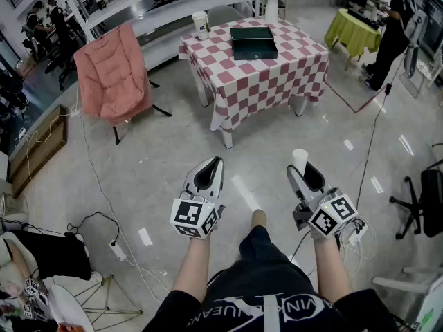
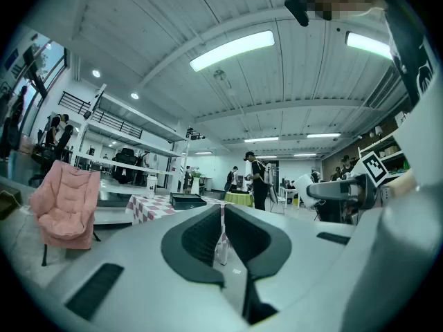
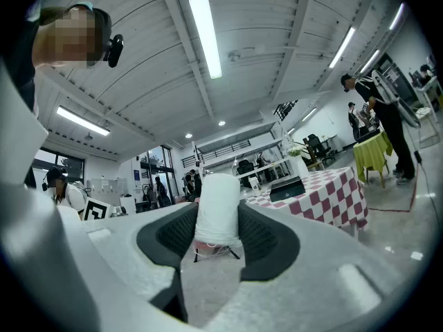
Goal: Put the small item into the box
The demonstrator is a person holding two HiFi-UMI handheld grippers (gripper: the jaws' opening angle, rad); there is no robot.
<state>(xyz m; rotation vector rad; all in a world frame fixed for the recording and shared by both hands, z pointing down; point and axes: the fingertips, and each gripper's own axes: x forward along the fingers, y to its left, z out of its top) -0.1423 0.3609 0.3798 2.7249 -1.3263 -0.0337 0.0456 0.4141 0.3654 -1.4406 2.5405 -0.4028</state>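
Observation:
My right gripper (image 1: 300,168) is shut on a small white spool (image 1: 299,158), which stands upright between the dark pads (image 3: 257,235). In the right gripper view the white spool (image 3: 217,209) fills the gap of the right gripper (image 3: 218,221), and loose thread shows at its base. The left gripper (image 1: 215,164) is shut with nothing in it; in its own view the left gripper (image 2: 222,216) shows only a thin slit. An open dark green box (image 1: 252,42) lies on the checked table (image 1: 277,78), far ahead of both grippers. The box (image 3: 287,189) also shows in the right gripper view.
A pink folding chair (image 1: 111,71) stands left of the table. A white cup (image 1: 200,23) and a vase of flowers (image 1: 272,4) sit at the table's back edge. Cables (image 1: 104,220) run over the floor at left. A person (image 1: 389,33) stands by a yellow-green table (image 1: 351,30).

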